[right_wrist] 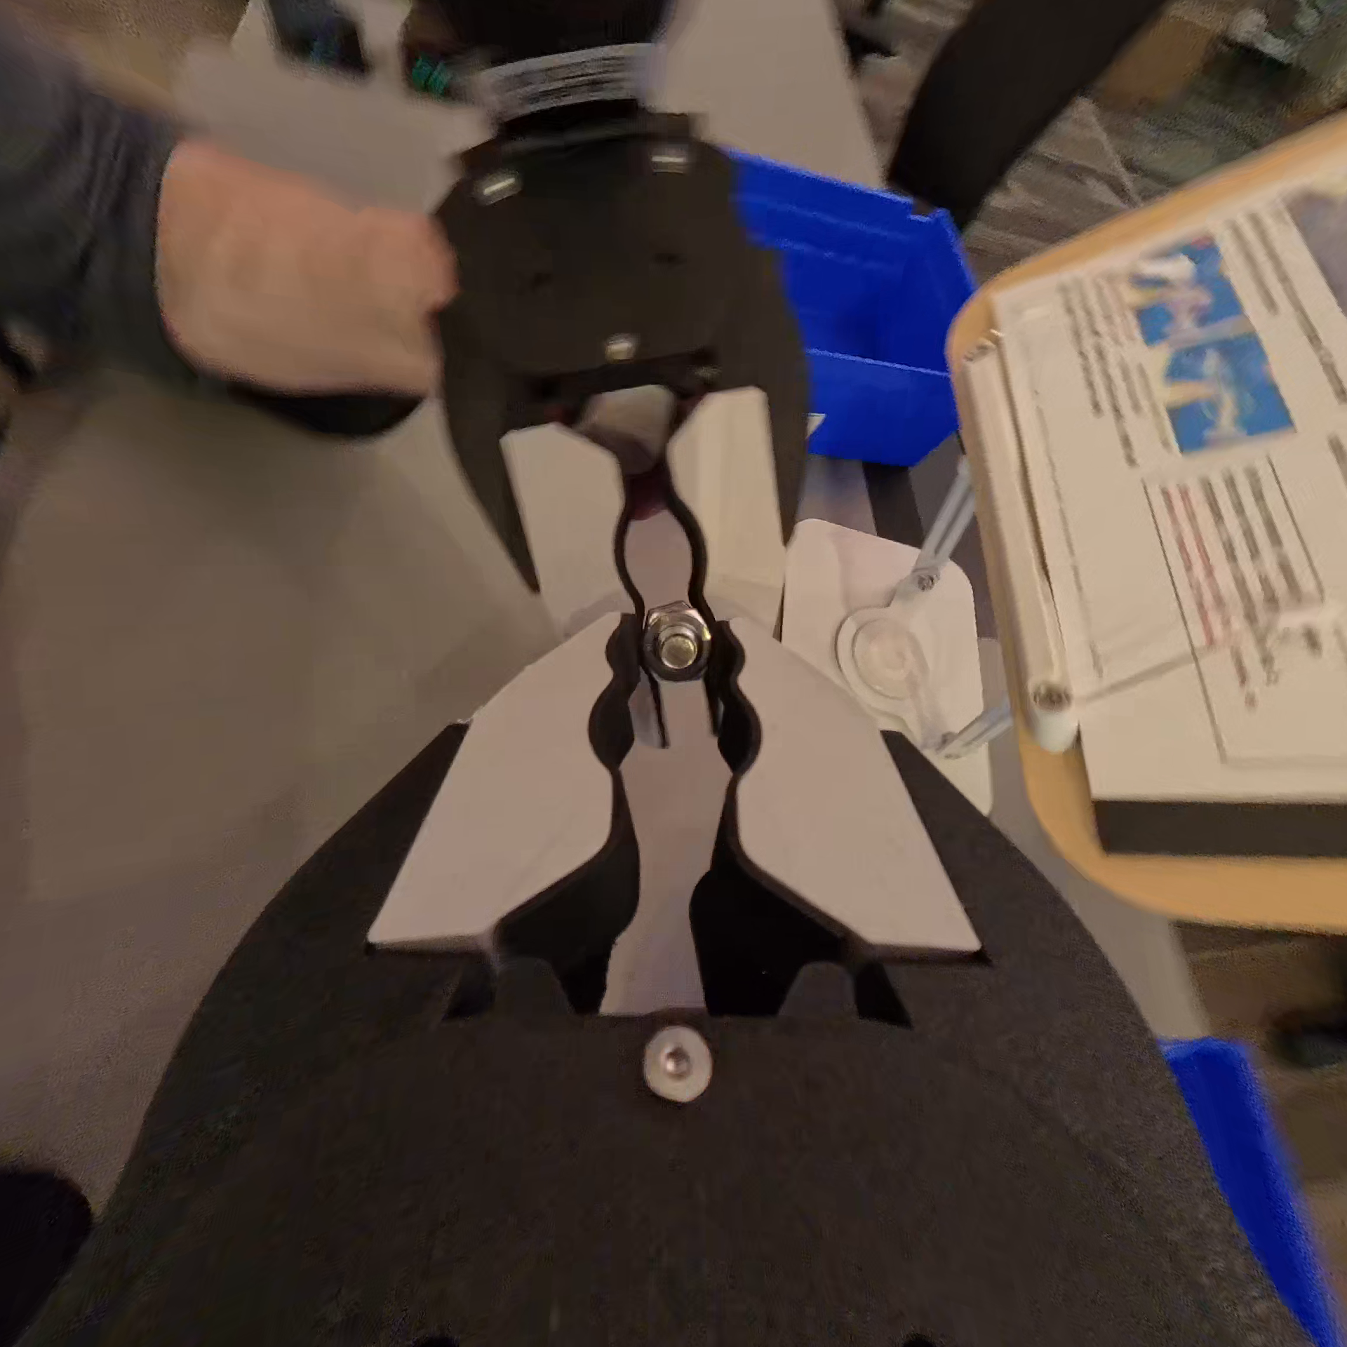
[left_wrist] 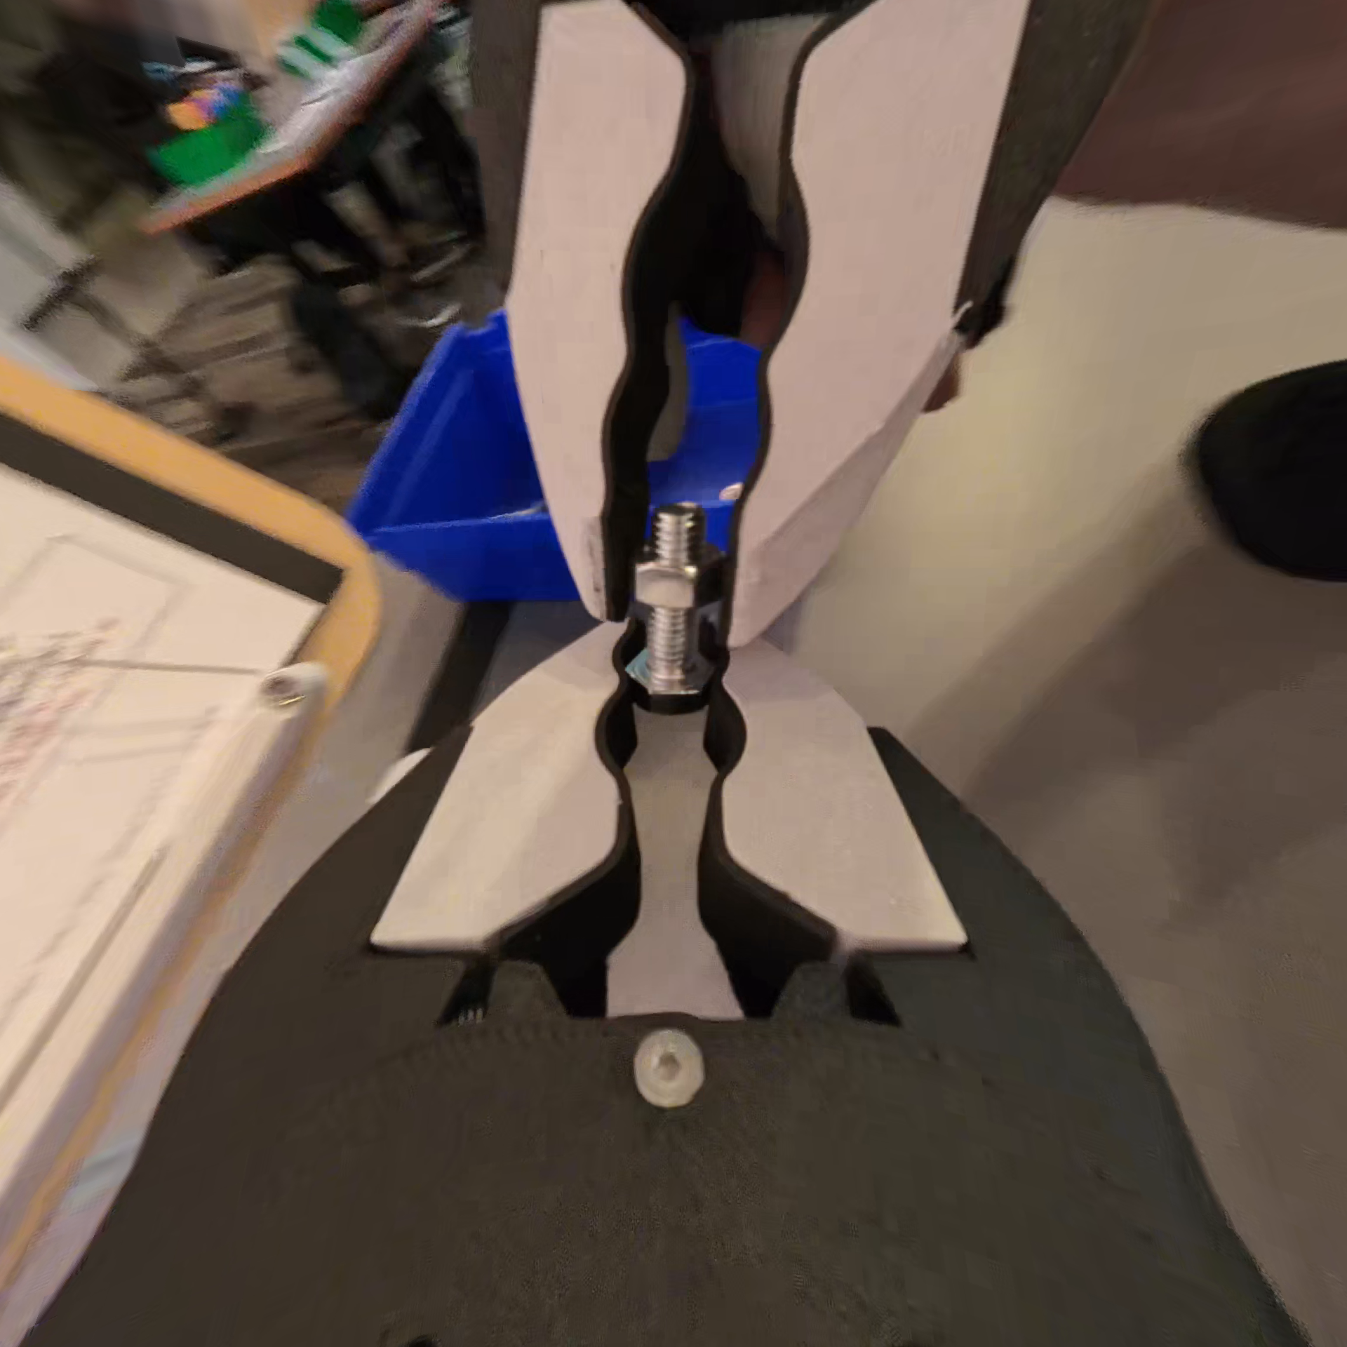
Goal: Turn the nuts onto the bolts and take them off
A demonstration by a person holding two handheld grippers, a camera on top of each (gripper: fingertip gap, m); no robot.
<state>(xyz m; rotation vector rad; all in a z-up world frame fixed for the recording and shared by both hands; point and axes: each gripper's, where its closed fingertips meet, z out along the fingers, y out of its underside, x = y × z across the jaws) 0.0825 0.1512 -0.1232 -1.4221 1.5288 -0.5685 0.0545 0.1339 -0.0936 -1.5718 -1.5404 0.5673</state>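
A silver bolt [left_wrist: 669, 641] with a silver hex nut [left_wrist: 667, 583] partway down its thread is held in the air between my two grippers. In the left wrist view my left gripper [left_wrist: 667, 681] is shut on the bolt's head from below. My right gripper [left_wrist: 670, 590] comes in from above and is shut on the nut. In the right wrist view I look along the bolt's end: my right gripper [right_wrist: 674, 652] clamps the nut [right_wrist: 674, 619], and my left gripper [right_wrist: 667, 601] faces it from the far side, held by a hand [right_wrist: 291, 291].
A blue bin [left_wrist: 452, 466] sits behind the grippers and also shows in the right wrist view [right_wrist: 867, 291]. A wood-edged table [left_wrist: 350, 583] carries a printed sheet in a clear stand [right_wrist: 1166, 474]. A black round thing [left_wrist: 1283, 474] lies on the beige floor.
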